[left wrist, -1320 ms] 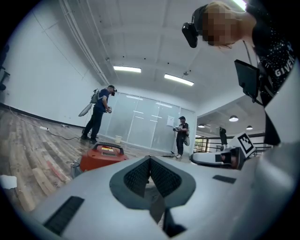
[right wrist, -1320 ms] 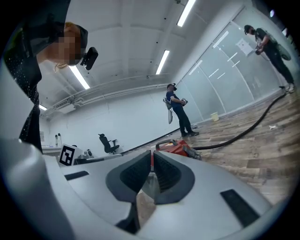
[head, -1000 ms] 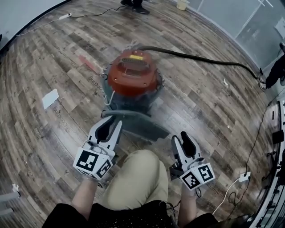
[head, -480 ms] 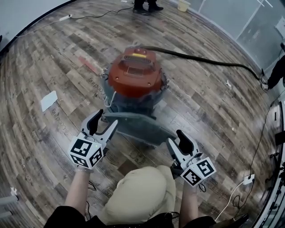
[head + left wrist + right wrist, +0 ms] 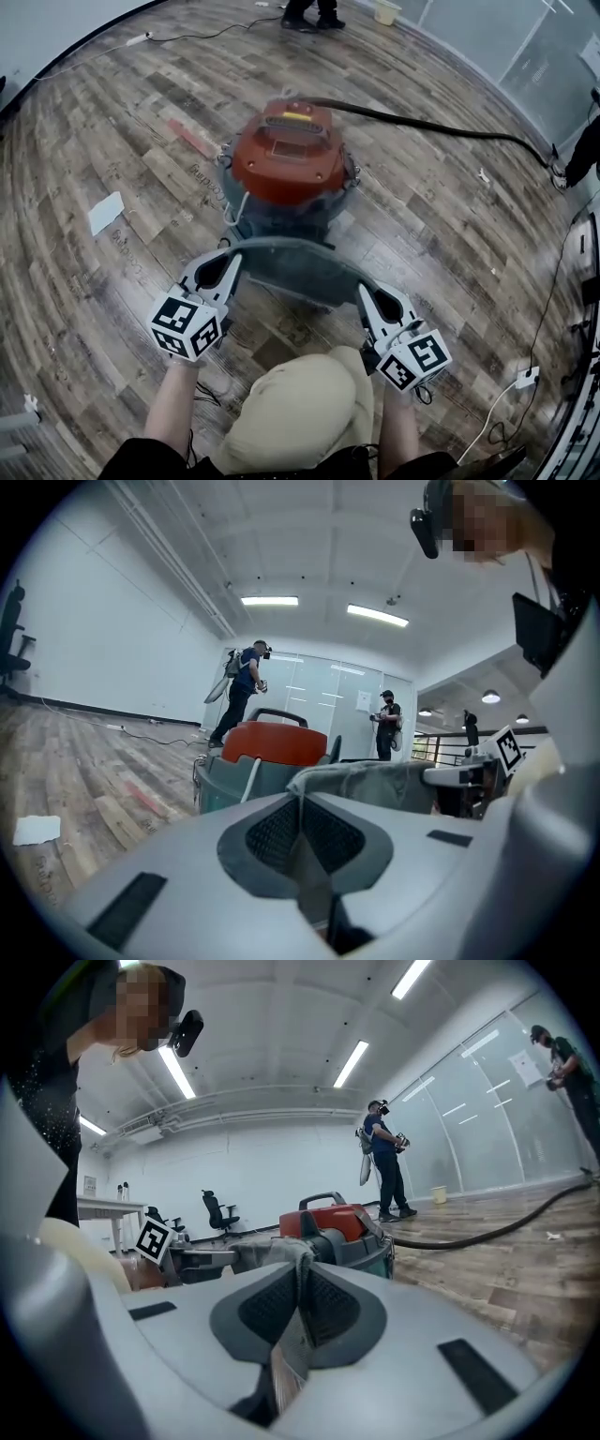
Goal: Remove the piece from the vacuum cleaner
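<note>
- The floor [image 5: 103,131] was worn wood-look planking in brown and grey, and it filled nearly the whole head view.
- The vacuum cleaner [image 5: 286,164], a grey drum under a red lid, stood on that floor in the upper middle of the frame.
- A black hose [image 5: 422,123] ran from behind the drum toward the upper right edge.
- The grey piece [image 5: 295,267], a cloth-like curved band, sat just below the drum in the frame and stretched from one gripper to the other.
- The left gripper [image 5: 230,261] had just been closing its jaws, which were pinched on the left end of the piece.
- The right gripper [image 5: 370,295] had likewise just been closing and was clamped on the right end, with cloth squeezed between its pads.
- A white sheet of paper [image 5: 105,209] lay flat on the planks at the left of the frame, well apart from the drum.
- A white cable [image 5: 483,405] trailed across the lower right corner.
- The room had a plain white wall [image 5: 103,639], strip lights [image 5: 270,601] on a white ceiling, and a glass wall [image 5: 487,1119] on the far side.
- An office chair [image 5: 217,1211] stood by the far wall, and a person [image 5: 386,1162] stood beyond the vacuum cleaner.
</note>
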`<action>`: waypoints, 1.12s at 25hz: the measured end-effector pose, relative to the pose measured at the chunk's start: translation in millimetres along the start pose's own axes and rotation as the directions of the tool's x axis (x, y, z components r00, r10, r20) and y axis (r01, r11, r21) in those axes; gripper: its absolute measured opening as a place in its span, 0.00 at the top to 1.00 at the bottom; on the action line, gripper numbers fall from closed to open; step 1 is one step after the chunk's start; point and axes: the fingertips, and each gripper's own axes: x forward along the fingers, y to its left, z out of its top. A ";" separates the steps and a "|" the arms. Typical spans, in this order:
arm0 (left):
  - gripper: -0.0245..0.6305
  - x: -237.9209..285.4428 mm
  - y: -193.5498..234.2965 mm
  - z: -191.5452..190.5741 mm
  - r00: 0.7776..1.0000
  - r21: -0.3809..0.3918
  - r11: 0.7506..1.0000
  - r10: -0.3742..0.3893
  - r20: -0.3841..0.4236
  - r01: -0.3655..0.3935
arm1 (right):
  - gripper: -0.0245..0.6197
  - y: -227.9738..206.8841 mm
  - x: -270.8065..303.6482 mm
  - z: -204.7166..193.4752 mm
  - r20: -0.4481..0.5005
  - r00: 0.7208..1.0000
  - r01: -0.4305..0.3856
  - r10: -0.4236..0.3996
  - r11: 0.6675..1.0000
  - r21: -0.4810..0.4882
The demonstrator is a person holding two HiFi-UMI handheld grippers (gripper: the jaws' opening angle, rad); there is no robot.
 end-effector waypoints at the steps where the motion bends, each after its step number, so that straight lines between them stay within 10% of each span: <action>1: 0.93 -2.3 -2.9 -0.7 1.000 -0.001 1.000 -0.003 -0.001 0.003 | 0.92 1.5 -1.2 -0.4 -0.001 1.000 -0.003 0.003 1.000 -0.002; 12: 0.93 -30.2 -36.7 -4.8 1.000 0.066 0.997 -0.029 0.003 0.029 | 0.92 20.7 -12.3 -8.3 0.017 1.000 -0.010 0.010 1.000 -0.001; 28: 0.93 -59.9 -56.8 -24.9 0.999 -0.050 0.999 -0.004 0.040 0.006 | 0.92 26.7 -44.2 -31.5 0.027 1.000 -0.012 0.010 0.997 0.082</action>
